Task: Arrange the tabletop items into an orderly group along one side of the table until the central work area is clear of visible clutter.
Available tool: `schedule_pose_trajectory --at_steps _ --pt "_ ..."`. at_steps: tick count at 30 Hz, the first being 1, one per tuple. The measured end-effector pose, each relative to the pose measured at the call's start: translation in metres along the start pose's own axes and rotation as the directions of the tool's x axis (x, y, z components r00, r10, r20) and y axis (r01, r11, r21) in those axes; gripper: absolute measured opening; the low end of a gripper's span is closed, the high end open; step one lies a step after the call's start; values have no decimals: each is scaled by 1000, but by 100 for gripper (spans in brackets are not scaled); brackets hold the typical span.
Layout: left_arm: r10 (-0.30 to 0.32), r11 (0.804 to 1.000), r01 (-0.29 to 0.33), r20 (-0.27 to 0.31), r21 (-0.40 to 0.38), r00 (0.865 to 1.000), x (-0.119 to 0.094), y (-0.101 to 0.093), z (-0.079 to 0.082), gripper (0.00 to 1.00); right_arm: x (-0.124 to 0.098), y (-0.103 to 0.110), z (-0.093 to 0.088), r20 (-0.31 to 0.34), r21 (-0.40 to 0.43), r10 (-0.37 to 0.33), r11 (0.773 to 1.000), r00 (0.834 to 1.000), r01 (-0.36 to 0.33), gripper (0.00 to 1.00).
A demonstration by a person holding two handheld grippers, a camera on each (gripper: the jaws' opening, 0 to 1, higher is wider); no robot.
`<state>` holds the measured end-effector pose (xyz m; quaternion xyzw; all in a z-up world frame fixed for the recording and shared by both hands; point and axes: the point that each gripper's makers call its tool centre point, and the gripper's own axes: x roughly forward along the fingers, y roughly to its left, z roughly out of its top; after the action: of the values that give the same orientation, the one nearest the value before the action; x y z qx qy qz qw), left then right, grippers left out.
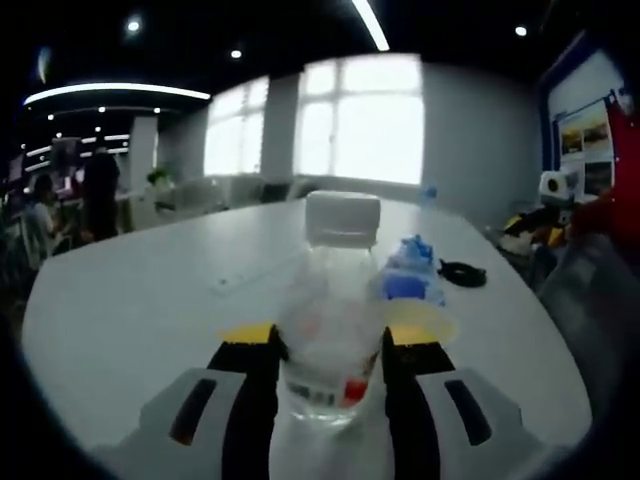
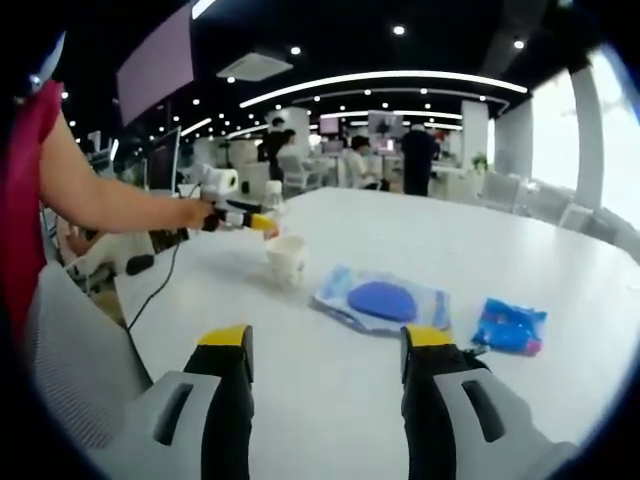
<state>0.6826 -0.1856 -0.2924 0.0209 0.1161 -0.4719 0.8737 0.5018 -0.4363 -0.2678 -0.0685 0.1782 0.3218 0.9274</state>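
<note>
Left gripper (image 1: pixel 330 345) clamped on clear plastic bottle (image 1: pixel 333 320), above the white table (image 1: pixel 140 300). Thin-walled, light, likely crushable; mid-body hold suits. Right gripper (image 2: pixel 325 345) jaws apart, nothing between them.

No text, brand or number can be read in either of my views. The bottle (image 1: pixel 333 330) between my left jaws carries a label band near its base, with dark marks and a red patch, too blurred to read. To the right of the bottle, posters (image 1: pixel 585 150) hang on a wall board; their content is illegible. The blue packets (image 2: pixel 511 326) on the table (image 2: pixel 470 240) show no readable print.
</note>
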Motion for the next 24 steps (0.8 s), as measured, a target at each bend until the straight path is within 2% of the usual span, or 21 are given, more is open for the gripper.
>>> schedule_pose_trajectory --at_steps 14,24 --pt "-6 1000 6 -24 -11 1000 -13 1 -3 36 1 0 -1 -4 4 3 1000 1000 -3 59" --pt "-26 1000 25 -42 -3 999 -34 -16 -5 36 2 3 -1 -1 0 16 1000 1000 -16 58"
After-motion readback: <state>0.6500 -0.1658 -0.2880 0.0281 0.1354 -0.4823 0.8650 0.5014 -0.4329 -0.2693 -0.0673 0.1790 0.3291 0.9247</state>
